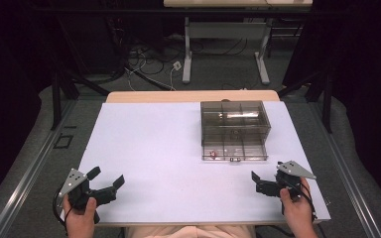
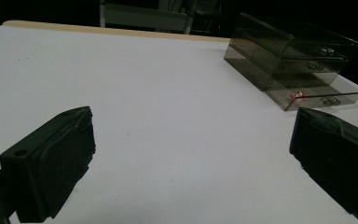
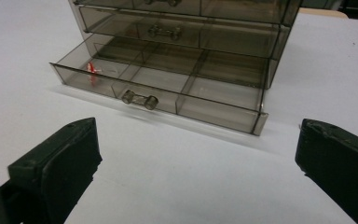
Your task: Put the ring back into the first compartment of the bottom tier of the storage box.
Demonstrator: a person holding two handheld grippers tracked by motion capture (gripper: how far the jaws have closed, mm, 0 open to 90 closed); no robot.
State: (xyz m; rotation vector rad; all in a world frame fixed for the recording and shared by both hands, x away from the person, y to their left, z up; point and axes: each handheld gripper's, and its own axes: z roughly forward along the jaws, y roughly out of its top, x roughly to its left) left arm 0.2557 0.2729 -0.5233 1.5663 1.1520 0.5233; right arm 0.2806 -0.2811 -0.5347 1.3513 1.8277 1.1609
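White table [image 1: 149, 163], bare apart from smoked-plastic drawer box [image 1: 234, 130] at far right. Bottom drawer [image 3: 168, 88] pulled out, small red item [image 3: 92, 68] in its left compartment. Left gripper [image 1: 108, 180] and right gripper [image 1: 254, 178] both spread wide, holding nothing, well short of box. Risk: light box likely to skid if drawer knob [image 3: 140, 99] pushed off-centre.

Table [image 1: 154, 163]: plain white top, no pattern; pale wood strip along far edge.
Drawer box [image 1: 234, 130], upper right of centre in high view: smoky grey-brown, see-through plastic, clear handles.
Small item [image 3: 92, 68] in pulled-out bottom drawer, left compartment: red and white.
Left gripper [image 1: 105, 179], right gripper [image 1: 265, 177]: black, each with grey plate on top.
Floor: grey.
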